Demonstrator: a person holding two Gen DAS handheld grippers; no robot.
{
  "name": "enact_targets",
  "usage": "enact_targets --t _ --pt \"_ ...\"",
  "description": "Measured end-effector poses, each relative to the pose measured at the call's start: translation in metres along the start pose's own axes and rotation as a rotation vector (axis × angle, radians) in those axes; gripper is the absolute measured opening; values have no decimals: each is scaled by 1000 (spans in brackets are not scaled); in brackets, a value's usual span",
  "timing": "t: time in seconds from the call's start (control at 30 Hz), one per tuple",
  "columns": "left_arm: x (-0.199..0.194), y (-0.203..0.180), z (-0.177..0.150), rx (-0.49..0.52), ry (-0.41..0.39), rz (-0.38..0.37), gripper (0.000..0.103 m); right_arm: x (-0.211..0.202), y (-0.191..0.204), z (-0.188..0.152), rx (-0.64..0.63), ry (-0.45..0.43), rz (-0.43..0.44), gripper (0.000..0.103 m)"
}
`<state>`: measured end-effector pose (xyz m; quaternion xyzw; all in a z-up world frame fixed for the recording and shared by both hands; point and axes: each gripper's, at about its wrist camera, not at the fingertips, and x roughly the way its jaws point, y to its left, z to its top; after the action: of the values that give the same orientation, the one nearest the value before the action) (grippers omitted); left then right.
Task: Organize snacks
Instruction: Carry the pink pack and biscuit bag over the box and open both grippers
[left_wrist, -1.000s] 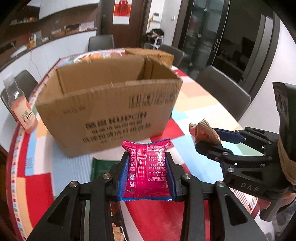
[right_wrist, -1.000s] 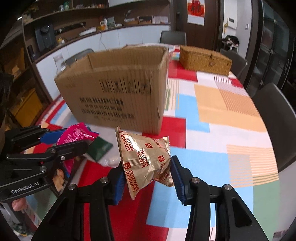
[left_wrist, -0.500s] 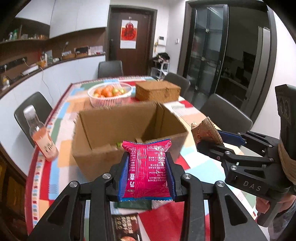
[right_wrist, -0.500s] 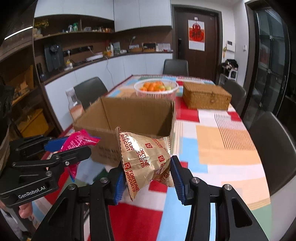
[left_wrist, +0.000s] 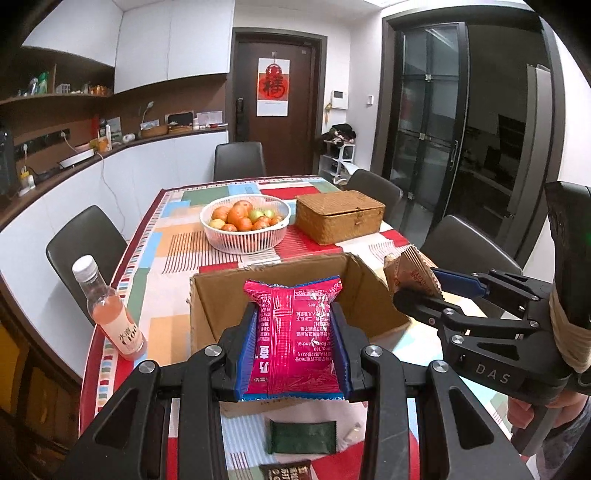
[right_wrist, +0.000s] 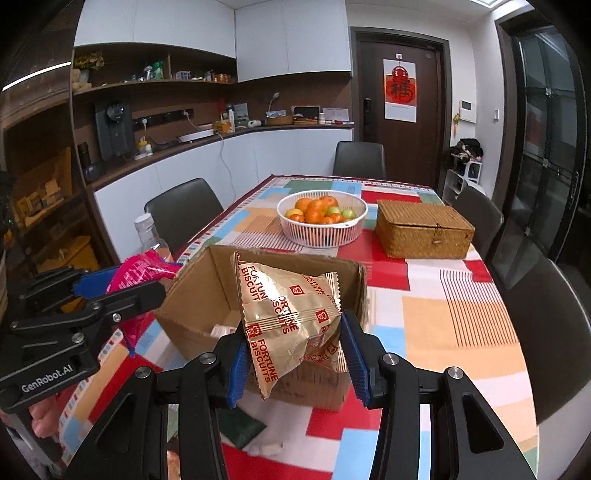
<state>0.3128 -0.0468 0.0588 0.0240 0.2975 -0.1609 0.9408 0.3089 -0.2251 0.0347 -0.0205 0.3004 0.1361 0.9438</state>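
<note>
My left tongs (left_wrist: 293, 352) pinch the pink packet (left_wrist: 295, 332) and my right tongs (right_wrist: 291, 356) the biscuit bag (right_wrist: 286, 314); releasing short of the cardboard box (left_wrist: 207, 306) risks dropping them onto the table (right_wrist: 443, 314).

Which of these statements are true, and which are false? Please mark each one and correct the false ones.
1. The left tool holds a pink packet. True.
2. The right tool is empty. False: it grips a gold biscuit bag.
3. The cardboard box is open at the top. True.
4. The wicker box has its lid off. False: the lid is closed.
5. The white basket holds fruit. True.
</note>
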Motion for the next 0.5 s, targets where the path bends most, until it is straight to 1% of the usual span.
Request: enact_targets --t 0.13,0.27,0.5 --pt "13 10 8 -13 19 2 36 11 1 9 -10 11 8 46" --pt "28 17 13 -17 44 15 36 25 2 17 -25 27 -1 46" --pt "49 28 14 -35 83 23 36 46 2 21 -24 66 4 46"
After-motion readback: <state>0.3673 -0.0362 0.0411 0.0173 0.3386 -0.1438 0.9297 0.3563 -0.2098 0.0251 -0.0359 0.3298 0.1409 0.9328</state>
